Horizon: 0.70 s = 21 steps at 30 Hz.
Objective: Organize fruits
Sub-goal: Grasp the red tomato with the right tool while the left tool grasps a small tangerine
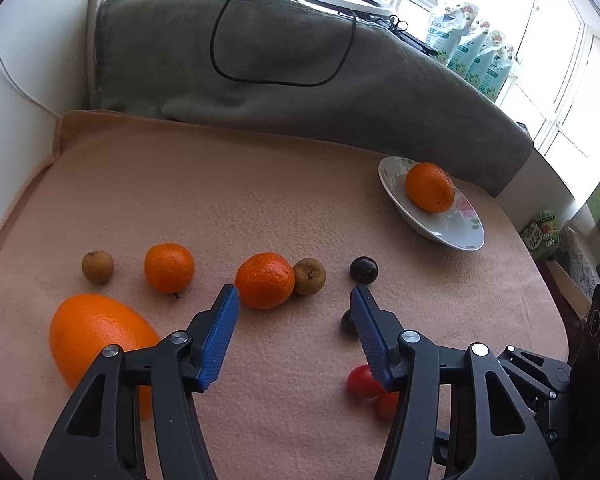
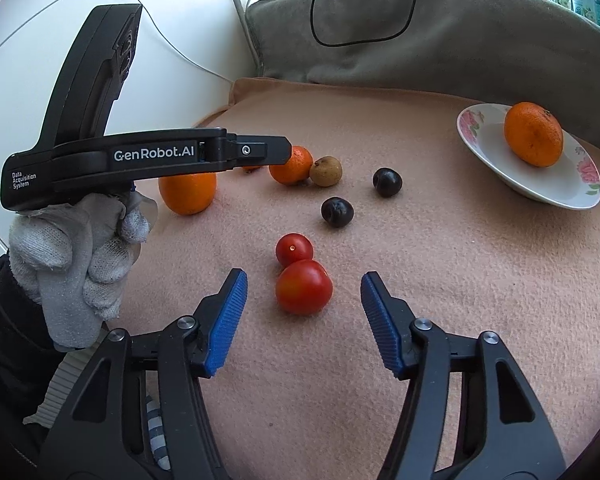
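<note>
Fruits scattered over a peach-coloured blanket [image 1: 260, 184] covering the surface, with a grey blanket [image 1: 300, 60] draped behind and a black cable [image 1: 216, 32] looping across it. One mandarin [image 1: 430, 187] already resting in a white floral plate [image 1: 460, 236] at the far right, long axis tilted, stem end up toward the back in the right wrist view. Across the middle in the left wrist view, a loose row: a small brown fruit [image 1: 97, 266] at far left, then a round mandarin [image 1: 169, 268] with its stem end at the bottom, then another mandarin [image 1: 265, 280] touching a second brown fruit [image 1: 309, 276] on its right, then a dark plum [image 1: 363, 269] well apart from the plate. Nearer the camera, a large orange [image 1: 96, 336], egg-shaped in this view, long axis running from upper left to lower right, partly hidden behind the left gripper [image 1: 295, 294]. A second dark plum [image 2: 337, 211] lying just in front of the first, dimple facing the camera. Two red tomatoes touching, the smaller tomato [image 2: 294, 248] behind with its stem scar facing up, the larger tomato [image 2: 304, 287] in front, sitting between the tips of the right gripper [image 2: 304, 278]. Jaws of both grippers wide apart, holding nothing. Left gripper hovering above the mandarin row, held by a hand [image 2: 80, 256] in a white glove.
</note>
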### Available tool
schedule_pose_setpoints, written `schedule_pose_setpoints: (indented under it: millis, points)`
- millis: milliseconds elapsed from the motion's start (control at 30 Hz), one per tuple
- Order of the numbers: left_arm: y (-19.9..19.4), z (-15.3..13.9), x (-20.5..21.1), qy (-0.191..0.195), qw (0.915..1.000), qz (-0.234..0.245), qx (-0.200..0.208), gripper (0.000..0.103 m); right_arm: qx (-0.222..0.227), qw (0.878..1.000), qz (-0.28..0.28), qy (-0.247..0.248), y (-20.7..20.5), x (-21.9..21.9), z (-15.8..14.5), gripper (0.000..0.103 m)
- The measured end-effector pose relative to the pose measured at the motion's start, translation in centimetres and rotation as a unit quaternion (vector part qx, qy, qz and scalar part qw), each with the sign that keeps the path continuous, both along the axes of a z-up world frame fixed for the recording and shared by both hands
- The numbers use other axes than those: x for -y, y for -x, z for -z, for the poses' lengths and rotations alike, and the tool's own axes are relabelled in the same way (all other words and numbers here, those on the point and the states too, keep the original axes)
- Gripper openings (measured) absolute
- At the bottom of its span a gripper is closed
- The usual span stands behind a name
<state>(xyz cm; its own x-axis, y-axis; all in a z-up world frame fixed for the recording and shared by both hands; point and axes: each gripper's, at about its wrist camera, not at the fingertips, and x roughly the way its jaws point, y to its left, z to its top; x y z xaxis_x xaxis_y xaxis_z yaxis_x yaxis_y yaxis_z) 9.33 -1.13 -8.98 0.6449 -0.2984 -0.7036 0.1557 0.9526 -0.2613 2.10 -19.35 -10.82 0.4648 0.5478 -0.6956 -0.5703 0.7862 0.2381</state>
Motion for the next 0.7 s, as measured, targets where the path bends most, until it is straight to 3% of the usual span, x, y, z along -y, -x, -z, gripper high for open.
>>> schedule_pose_setpoints:
  millis: [367,500,700]
  points:
    - [-1.1,0.6,0.2,-0.017,0.9998,-0.008,0.000,0.050,-0.003,1.000,-0.005,0.004,-0.4,-0.7,0.4,0.057]
    - [-1.3,0.6,1.1,-0.060,0.9982,0.006,0.007,0.047,-0.006,1.000,-0.005,0.004,-0.6,-0.7,0.5,0.055]
    - [-2.5,1.1,2.0,-0.125,0.9908,0.051,-0.016,0.041,-0.011,1.000,-0.003,0.003,-1.0,-0.6,0.6,0.054]
